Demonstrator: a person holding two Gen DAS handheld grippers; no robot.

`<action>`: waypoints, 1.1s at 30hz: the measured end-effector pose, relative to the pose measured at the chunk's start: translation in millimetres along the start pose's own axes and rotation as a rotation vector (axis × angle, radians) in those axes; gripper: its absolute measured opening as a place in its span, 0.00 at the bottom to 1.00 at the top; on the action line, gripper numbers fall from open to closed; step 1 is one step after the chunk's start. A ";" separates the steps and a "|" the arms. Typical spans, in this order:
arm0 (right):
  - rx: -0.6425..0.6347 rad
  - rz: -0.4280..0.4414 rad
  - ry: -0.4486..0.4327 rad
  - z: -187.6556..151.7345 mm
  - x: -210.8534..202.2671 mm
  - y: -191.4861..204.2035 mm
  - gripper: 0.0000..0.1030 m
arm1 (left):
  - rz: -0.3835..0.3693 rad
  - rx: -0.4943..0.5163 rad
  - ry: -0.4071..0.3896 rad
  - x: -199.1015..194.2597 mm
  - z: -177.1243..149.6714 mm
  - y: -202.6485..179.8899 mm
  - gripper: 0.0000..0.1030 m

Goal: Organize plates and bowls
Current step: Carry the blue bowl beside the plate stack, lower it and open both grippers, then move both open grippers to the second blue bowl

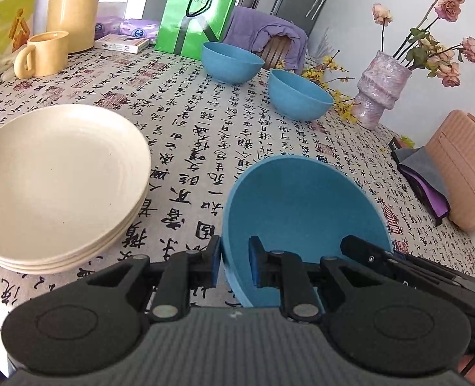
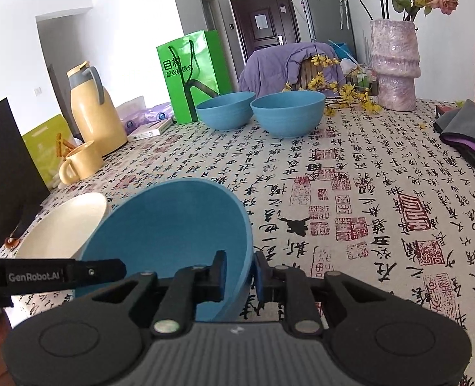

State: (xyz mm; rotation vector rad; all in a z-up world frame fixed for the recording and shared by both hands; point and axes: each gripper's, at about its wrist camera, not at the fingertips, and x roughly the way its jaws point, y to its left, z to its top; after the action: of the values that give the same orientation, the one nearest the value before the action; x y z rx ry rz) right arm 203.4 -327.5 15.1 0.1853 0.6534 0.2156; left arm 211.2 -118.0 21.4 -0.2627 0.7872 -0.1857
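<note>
- Nearest item: blue bowl (image 1: 302,218), tilted on its side toward both cameras and straddled at the rim by two grippers. Left gripper (image 1: 234,262) has one pad outside the wall and one inside, closed on the near-left rim. Right gripper (image 2: 240,273) is clamped the same way on the opposite rim. Whether the base is clear of the cloth cannot be told.
- Table (image 1: 205,135), largest thing present, covered in a cloth printed with calligraphy and red seals.
- Stack of cream plates (image 1: 54,186), just beside the held bowl on its left, not touching it. Ridged and glossy, so judged slippery; best taken at the raised edge.
- Two more blue bowls (image 2: 226,109) (image 2: 287,112), upright at the far side of the table, close together near the vase, well apart from the held one.
- Handling judgement: matte bowl, probably light plastic or fibre, stiff and unlikely to break. A thin wall suits a rim pinch; the curve may let it swing on a single grip.
- Green paper bag (image 2: 192,74), yellow thermos (image 2: 92,109), pink vase (image 2: 395,64), yellow mug (image 2: 79,164): bystanders along the far and left edges.
</note>
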 end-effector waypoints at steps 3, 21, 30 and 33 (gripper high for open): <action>0.011 0.004 -0.003 0.3 2.2 -2.4 0.18 | -0.005 0.004 0.000 2.0 0.9 0.0 0.18; -0.254 0.061 -0.353 6.8 -41.0 31.2 0.72 | 0.248 0.080 -0.398 -123.4 -48.7 35.5 0.79; -0.322 0.147 -0.394 -17.5 -60.3 50.5 0.80 | 0.243 0.109 -0.425 -135.7 -60.5 28.6 0.82; -0.314 0.142 -0.390 -22.2 -66.9 48.4 0.81 | 0.220 0.117 -0.427 -132.3 -61.3 22.6 0.83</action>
State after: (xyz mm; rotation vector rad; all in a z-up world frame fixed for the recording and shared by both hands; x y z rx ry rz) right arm 131.2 -295.8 48.0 -0.0302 0.2134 0.4031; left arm 77.1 -72.0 62.1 -0.0973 0.3747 0.0336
